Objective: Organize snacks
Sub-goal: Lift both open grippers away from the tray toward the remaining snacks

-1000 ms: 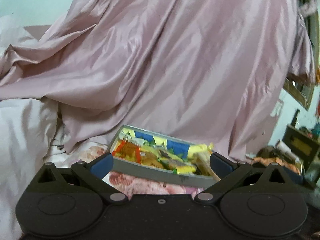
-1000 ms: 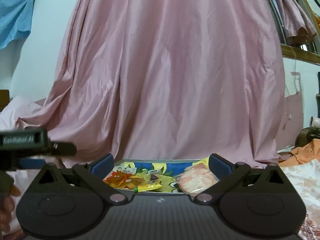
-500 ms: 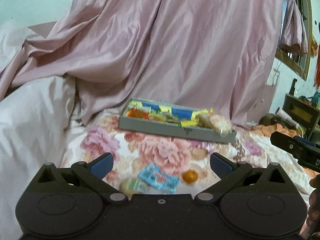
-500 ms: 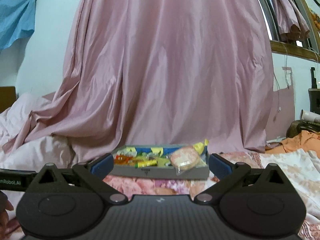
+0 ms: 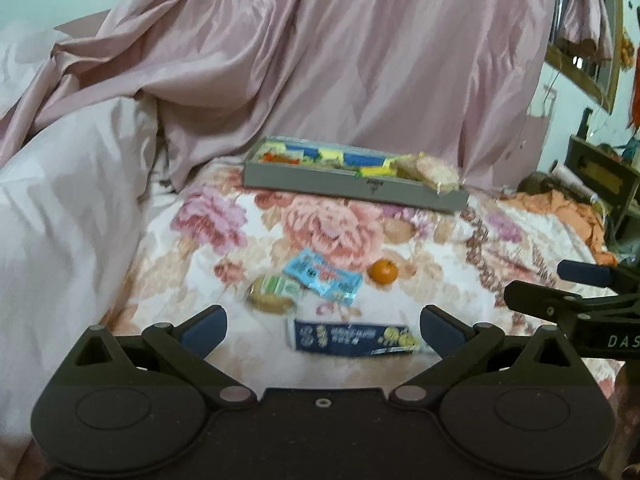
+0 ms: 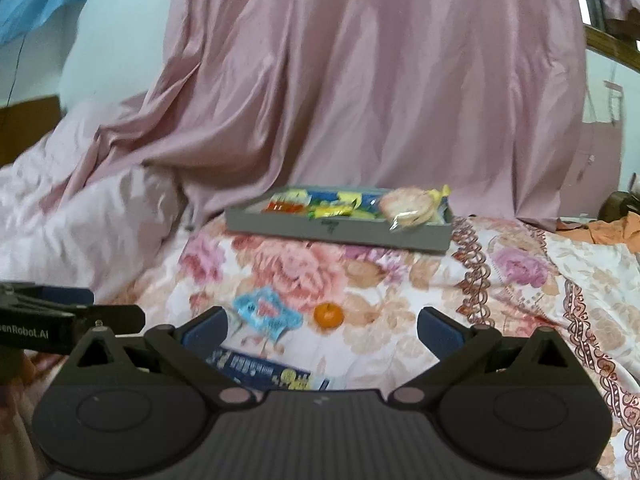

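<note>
A grey tray (image 5: 352, 188) (image 6: 336, 232) with several snack packets and a wrapped round cake (image 6: 408, 204) lies at the far side of the floral bedspread. Nearer lie a light blue packet (image 5: 322, 276) (image 6: 268, 314), an orange (image 5: 383, 271) (image 6: 329, 315), a wrapped bun (image 5: 272, 294) and a dark blue long packet (image 5: 352, 336) (image 6: 260, 370). My left gripper (image 5: 322, 326) is open and empty, above the dark blue packet. My right gripper (image 6: 322, 326) is open and empty, just behind the orange.
A pink curtain (image 5: 360, 60) hangs behind the tray. A pale quilt (image 5: 60, 208) is bunched at the left. Orange cloth (image 5: 560, 208) and dark furniture (image 5: 604, 176) are at the right. Each gripper shows at the edge of the other's view.
Both grippers have pulled back from the tray and tilted down. The loose snacks on the bedspread have come into view. Both stay open.
</note>
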Demonstrator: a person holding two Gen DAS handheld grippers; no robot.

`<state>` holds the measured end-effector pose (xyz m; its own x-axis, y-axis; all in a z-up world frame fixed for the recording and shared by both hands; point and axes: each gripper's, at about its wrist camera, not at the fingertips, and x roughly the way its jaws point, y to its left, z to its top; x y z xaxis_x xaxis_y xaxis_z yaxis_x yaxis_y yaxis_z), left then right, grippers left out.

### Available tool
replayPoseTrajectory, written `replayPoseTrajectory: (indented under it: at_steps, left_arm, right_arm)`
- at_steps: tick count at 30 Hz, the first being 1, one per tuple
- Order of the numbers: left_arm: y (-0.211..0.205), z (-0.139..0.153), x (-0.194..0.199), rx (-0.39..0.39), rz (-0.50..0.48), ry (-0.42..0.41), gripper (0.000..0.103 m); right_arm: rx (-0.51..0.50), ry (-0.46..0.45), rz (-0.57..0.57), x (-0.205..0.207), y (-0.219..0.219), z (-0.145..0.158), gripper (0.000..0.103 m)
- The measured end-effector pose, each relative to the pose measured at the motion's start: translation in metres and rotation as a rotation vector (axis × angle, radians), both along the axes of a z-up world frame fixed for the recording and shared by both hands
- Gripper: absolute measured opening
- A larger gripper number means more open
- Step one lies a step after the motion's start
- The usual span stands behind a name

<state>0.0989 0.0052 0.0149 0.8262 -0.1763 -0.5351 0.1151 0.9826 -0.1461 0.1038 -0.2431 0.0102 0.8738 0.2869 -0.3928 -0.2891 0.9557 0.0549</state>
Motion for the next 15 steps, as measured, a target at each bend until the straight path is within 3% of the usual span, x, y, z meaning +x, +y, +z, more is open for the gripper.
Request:
replayPoseTrajectory:
  at_steps: [7,15]
  left_arm:
    - [0.006,-0.012,0.003,0.025,0.017,0.113,0.102]
    - [0.012,-0.021,0.028,-0.003,0.023,0.238,0.102]
  right_arm:
    - [-0.067,0.059,0.035,-0.006,0.013,-0.008,0.103]
    - [-0.128,0.155,0.049,0.003,0.023,-0.019,0.103]
